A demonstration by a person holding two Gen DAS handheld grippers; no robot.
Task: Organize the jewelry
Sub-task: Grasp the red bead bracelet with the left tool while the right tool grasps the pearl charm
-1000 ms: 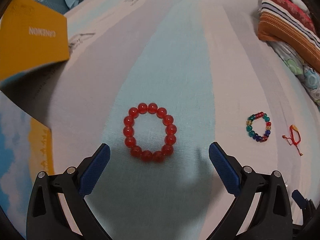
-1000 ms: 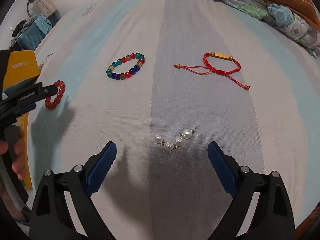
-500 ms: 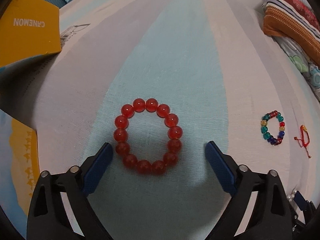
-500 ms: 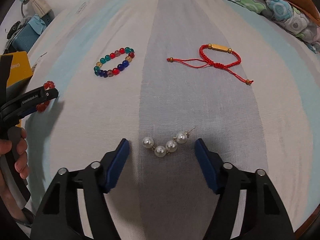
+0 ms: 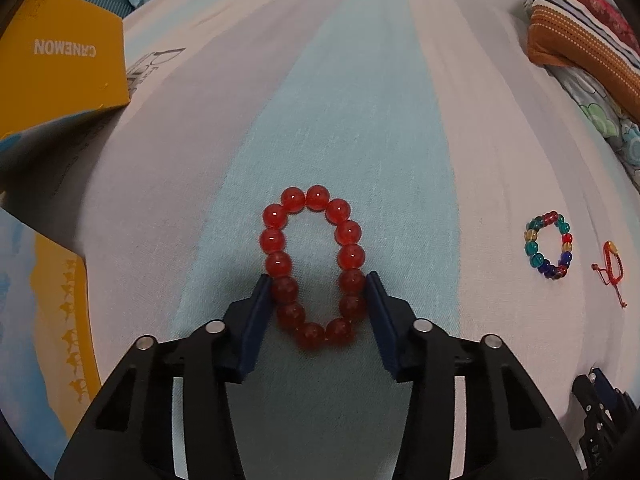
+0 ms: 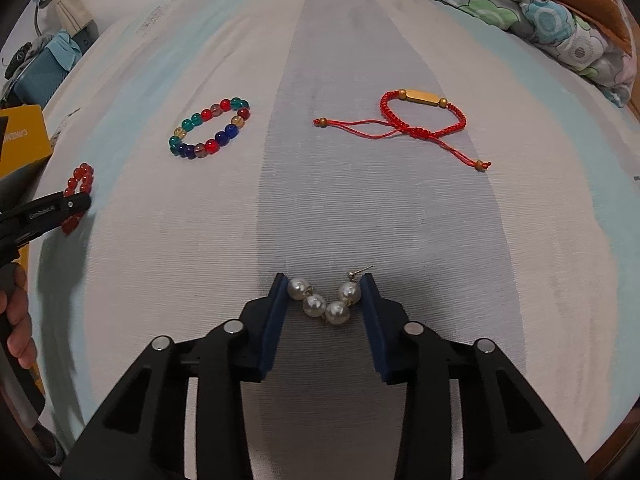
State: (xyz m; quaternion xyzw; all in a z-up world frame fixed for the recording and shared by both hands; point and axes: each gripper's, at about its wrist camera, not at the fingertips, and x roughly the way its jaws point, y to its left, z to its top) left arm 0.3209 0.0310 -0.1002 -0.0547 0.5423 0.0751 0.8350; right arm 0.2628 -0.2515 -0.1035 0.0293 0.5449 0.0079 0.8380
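While wide apart a second ago, left gripper (image 5: 316,300) jaws closing, pads touching red bead bracelet (image 5: 313,265), squeezed oval on bedsheet (image 5: 360,100). Right gripper (image 6: 325,300) likewise closing, pads touching pearl earring (image 6: 325,300). Both pickups probably imminent.

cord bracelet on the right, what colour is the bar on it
Gold, on a red woven cord bracelet with small gold end beads. The right wrist view shows it best.
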